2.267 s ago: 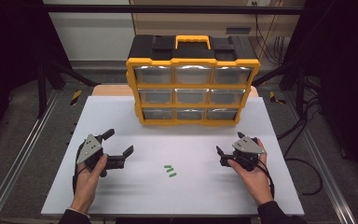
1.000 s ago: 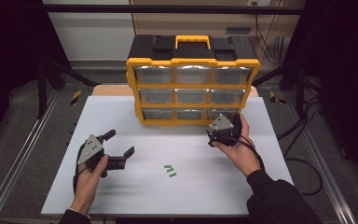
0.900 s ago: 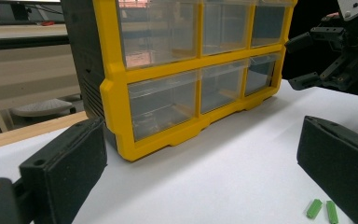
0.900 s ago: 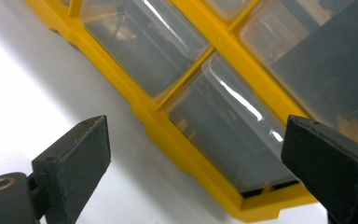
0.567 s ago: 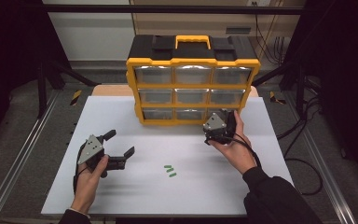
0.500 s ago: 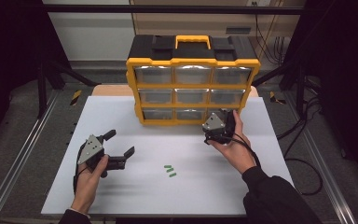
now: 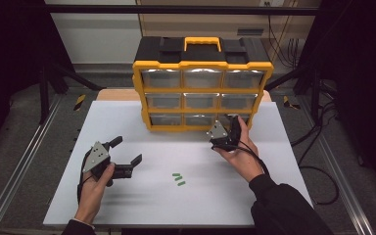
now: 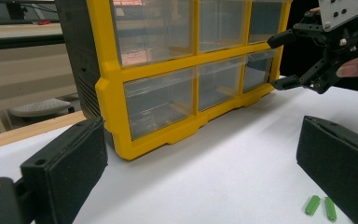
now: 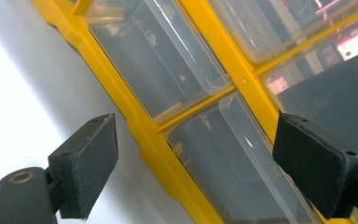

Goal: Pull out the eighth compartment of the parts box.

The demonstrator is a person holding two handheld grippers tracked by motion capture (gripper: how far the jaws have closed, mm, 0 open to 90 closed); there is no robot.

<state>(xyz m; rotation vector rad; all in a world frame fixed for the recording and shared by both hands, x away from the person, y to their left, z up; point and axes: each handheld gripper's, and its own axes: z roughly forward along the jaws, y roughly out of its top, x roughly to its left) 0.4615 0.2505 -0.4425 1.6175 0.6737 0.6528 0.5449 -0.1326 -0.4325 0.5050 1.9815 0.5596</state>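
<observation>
Two grippers up: left one parked, right one at the organizer.
right gripper (image 7: 221,128): I see it at the bottom-right drawer (image 7: 229,119) of the yellow organizer (image 7: 203,65), low on the front face.
right jaws: wide apart, nothing pinched. They have just been closing a little, with only the drawer front ahead of them.
drawer vs jaws: in the right gripper view the clear drawer front (image 9: 233,163) sits in the gap between the two pads, the yellow divider bar (image 9: 200,109) running across that gap. I can't tell if a pad touches the plastic.
side check: the left gripper view shows the right gripper (image 8: 303,58) with one tip at the yellow bar above the drawer and the other at surface level by the drawer's lower edge.
left gripper (image 7: 126,155): resting in hand on the white surface (image 7: 284,161), front left, well apart from the organizer. Jaws wide, holding nothing.
green pieces (image 7: 178,179): three small ones lying on the surface between the two hands, near the left gripper's right-hand pad in its own view (image 8: 320,206).
vs earliest frame: right hand has come from the front right of the surface up to the organizer. Left hand and green pieces unchanged.
</observation>
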